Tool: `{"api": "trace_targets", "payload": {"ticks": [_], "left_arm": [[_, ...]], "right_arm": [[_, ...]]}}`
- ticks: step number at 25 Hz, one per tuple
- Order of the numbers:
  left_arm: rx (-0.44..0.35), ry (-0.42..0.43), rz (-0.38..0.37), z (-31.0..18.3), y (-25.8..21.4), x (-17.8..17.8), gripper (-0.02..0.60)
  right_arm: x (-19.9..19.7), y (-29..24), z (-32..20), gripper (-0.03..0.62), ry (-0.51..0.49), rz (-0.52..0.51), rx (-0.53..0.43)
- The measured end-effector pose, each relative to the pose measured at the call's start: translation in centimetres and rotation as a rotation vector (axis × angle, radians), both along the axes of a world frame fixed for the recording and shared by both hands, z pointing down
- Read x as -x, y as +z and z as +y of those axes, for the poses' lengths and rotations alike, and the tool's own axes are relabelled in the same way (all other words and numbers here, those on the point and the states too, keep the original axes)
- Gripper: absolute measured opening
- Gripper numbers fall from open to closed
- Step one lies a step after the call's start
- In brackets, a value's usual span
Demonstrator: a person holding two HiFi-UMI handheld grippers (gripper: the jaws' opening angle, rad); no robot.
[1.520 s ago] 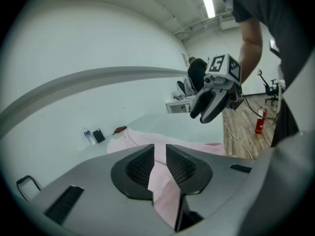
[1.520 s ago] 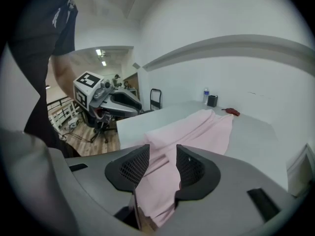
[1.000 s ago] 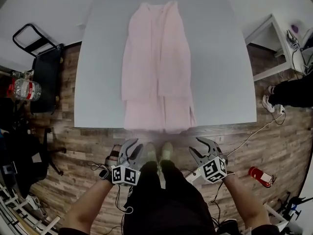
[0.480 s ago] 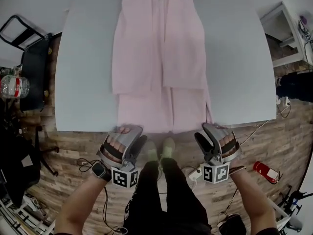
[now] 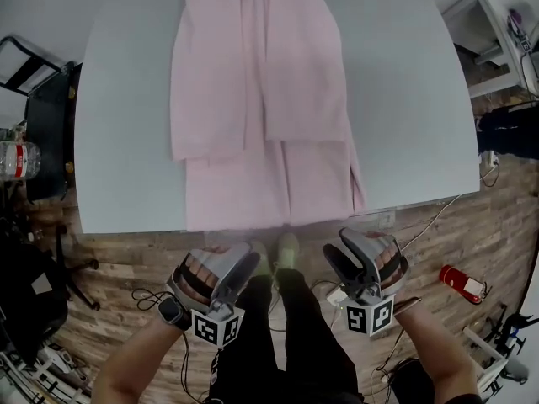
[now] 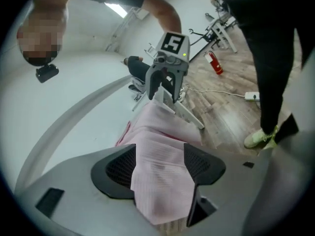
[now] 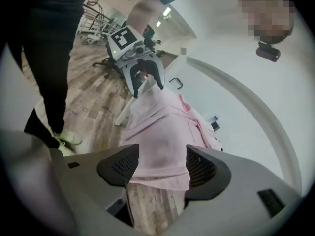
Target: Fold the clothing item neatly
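Observation:
A pink garment (image 5: pixel 261 99) lies lengthwise on the grey table (image 5: pixel 404 124), sides folded in, its hem hanging over the near edge. My left gripper (image 5: pixel 229 255) hovers just below that edge at the hem's left corner. It is open and its jaws have widened over the last second. In the left gripper view the hem (image 6: pixel 157 141) shows between the pads of the left gripper (image 6: pixel 160 163), not pinched. My right gripper (image 5: pixel 349 247) is wide open at the hem's right corner. The right gripper view shows cloth (image 7: pixel 167 127) just beyond the right gripper (image 7: pixel 162 163).
My legs and pale shoes (image 5: pixel 286 255) stand between the grippers on the wood floor. A black chair (image 5: pixel 42 116) and a water bottle (image 5: pixel 13 158) are at the left. A red object (image 5: pixel 461 283), cables and a white shelf (image 5: pixel 480 15) are at the right.
Both grippers have rolled and moved toward the table's near edge, and their jaws stand wider. The table and garment sit lower and larger in the head view.

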State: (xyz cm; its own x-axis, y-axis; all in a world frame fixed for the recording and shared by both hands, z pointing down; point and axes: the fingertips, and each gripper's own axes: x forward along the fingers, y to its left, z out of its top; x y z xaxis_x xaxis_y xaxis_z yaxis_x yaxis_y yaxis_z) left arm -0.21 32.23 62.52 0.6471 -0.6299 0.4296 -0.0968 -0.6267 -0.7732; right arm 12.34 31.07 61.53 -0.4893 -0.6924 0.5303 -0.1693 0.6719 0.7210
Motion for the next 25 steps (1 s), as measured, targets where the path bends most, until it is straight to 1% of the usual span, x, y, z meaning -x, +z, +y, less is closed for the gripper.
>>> {"api": "trace_targets", "payload": {"ticks": [1, 2, 3, 4, 5, 6, 7, 8, 9, 10, 12, 13, 14, 16, 17, 18, 20, 21, 22, 23, 24, 25], "left_arm": [[0.023, 0.001, -0.018, 1.0, 0.9, 0.8, 0.302], [0.084, -0.034, -0.018, 1.4, 2.1, 2.0, 0.302], [0.199, -0.104, 0.010, 1.6, 3.4, 3.4, 0.301], [0.356, -0.203, 0.070, 1.7, 4.9, 4.9, 0.293], [0.529, -0.313, 0.156, 1.8, 6.3, 6.4, 0.293], [0.689, -0.415, 0.257, 1.8, 7.5, 7.5, 0.295], [0.814, -0.498, 0.363, 1.6, 8.4, 8.5, 0.299], [0.893, -0.556, 0.457, 1.0, 8.8, 9.3, 0.321], [0.934, -0.585, 0.530, 0.1, 9.0, 9.9, 0.350], [0.959, -0.588, 0.585, -0.7, 9.0, 10.3, 0.364], [1.011, -0.544, 0.664, -2.3, 9.0, 10.2, 0.382], [1.036, -0.503, 0.686, -2.9, 9.0, 9.8, 0.393], [1.053, -0.455, 0.692, -3.5, 8.9, 9.1, 0.415], [1.057, -0.366, 0.675, -4.6, 9.1, 7.2, 0.433], [1.057, -0.340, 0.678, -5.4, 9.3, 6.3, 0.434], [1.065, -0.326, 0.698, -6.1, 9.5, 5.4, 0.433], [1.104, -0.310, 0.758, -7.0, 9.7, 3.7, 0.430], [1.125, -0.303, 0.779, -6.9, 9.5, 3.1, 0.417], [1.141, -0.300, 0.792, -6.6, 9.2, 2.6, 0.288], [1.156, -0.299, 0.801, -6.1, 8.9, 2.3, 0.173], [1.176, -0.296, 0.807, -5.5, 8.5, 2.0, 0.042], [1.202, -0.287, 0.809, -4.7, 8.0, 1.7, 0.015]], "right_arm": [[-0.9, 0.7, 0.7, 0.288, 0.012, 0.020, 0.016], [-1.9, 1.6, 0.9, 0.288, 0.047, 0.024, 0.052], [-2.9, 2.4, 1.0, 0.287, 0.109, -0.004, 0.122], [-3.8, 3.3, 1.0, 0.287, 0.189, -0.068, 0.229], [-4.4, 4.1, 1.1, 0.288, 0.272, -0.164, 0.362], [-4.8, 4.8, 1.0, 0.288, 0.342, -0.274, 0.498], [-4.9, 5.3, 0.7, 0.288, 0.393, -0.383, 0.615], [-5.2, 5.7, 0.1, 0.288, 0.431, -0.477, 0.701], [-5.6, 5.9, -0.9, 0.288, 0.458, -0.550, 0.756], [-6.1, 6.0, -1.9, 0.290, 0.473, -0.608, 0.792], [-6.4, 6.5, -3.7, 0.299, 0.462, -0.683, 0.856], [-6.2, 6.7, -4.3, 0.307, 0.440, -0.703, 0.886], [-5.6, 7.0, -4.7, 0.319, 0.413, -0.713, 0.909], [-4.0, 7.7, -5.2, 0.330, 0.355, -0.713, 0.933], [-3.0, 8.1, -5.3, 0.328, 0.328, -0.706, 0.937], [-2.0, 8.4, -5.3, 0.328, 0.308, -0.702, 0.939], [-0.6, 8.9, -5.0, 0.324, 0.292, -0.709, 0.951], [-0.2, 8.9, -4.7, 0.300, 0.298, -0.712, 0.957], [-0.1, 8.8, -4.4, 0.161, 0.311, -0.720, 0.964], [-0.1, 8.6, -4.1, 0.054, 0.325, -0.732, 0.979], [-0.2, 8.3, -3.6, 0.034, 0.337, -0.747, 1.004], [-0.2, 8.0, -3.1, 0.032, 0.348, -0.762, 1.031]]}}
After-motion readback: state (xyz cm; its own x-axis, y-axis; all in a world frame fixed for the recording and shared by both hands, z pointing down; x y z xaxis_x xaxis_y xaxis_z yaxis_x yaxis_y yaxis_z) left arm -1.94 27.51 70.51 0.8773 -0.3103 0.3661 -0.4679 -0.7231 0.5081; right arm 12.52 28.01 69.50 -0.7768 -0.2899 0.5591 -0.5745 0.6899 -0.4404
